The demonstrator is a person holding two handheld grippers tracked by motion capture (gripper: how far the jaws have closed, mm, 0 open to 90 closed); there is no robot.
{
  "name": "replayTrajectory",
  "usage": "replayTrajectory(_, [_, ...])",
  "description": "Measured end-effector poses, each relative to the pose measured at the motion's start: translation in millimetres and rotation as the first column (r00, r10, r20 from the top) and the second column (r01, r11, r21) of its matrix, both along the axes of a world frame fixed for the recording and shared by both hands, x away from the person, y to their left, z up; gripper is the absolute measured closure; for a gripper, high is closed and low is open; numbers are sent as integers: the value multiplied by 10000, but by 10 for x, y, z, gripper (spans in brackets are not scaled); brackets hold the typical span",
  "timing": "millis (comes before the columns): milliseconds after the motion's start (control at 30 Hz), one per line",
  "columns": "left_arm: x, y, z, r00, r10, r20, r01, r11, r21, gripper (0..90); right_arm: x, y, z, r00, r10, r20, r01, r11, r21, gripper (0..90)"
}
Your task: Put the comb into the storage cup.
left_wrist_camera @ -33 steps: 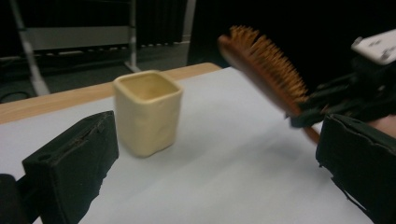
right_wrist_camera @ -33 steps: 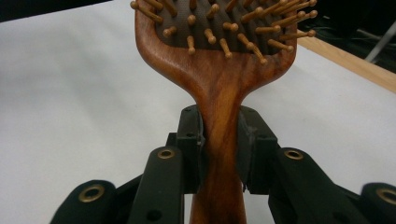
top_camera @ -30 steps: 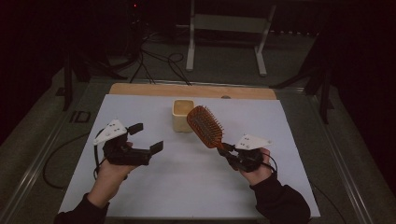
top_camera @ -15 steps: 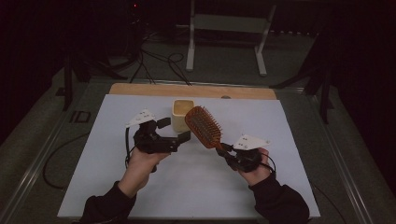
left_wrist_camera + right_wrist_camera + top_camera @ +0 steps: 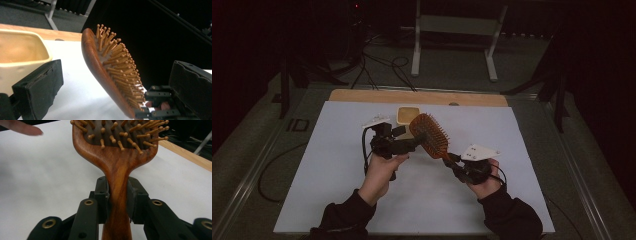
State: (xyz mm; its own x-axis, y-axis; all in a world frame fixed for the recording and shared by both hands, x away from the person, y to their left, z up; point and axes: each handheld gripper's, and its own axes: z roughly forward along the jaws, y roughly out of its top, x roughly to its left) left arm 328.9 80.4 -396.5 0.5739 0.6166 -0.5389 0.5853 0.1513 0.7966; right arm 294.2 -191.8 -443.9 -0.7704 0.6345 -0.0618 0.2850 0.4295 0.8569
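Right gripper (image 5: 117, 197) clamped on hairbrush (image 5: 430, 136) handle, left gripper (image 5: 117, 82) apart around brush head, cup (image 5: 22, 55) just beside.

Black gripper (image 5: 409, 142), dark sleeves (image 5: 344, 220)

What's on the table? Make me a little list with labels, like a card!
Held thing: wooden hairbrush, head tilted up, off the table
Who holds it: right gripper, jaws shut on the handle
Other gripper: left gripper, jaws open, one on each side of the brush head, not pressing
Nearby: cream square cup, standing behind the brush
Surface: white table with a wooden strip at the far edge
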Motion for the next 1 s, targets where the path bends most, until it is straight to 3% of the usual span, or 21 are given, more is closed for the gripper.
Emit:
replayTrajectory(400, [64,-200,-193,9974,-13,-726,4,9999,-130,31,-9,6,2,10000,45,85,-45,10000,30,732])
replayTrajectory(867, [134,-213,-232,9958,314,-862,-406,9933,-1079,175,-31,64,-13,9996,278,70,-277,9995,-116,731])
replayTrajectory(1000, [127,-225,-208,9966,450,-689,-520,9933,-1031,266,-41,82,-15,9994,321,89,-320,9994,-134,731])
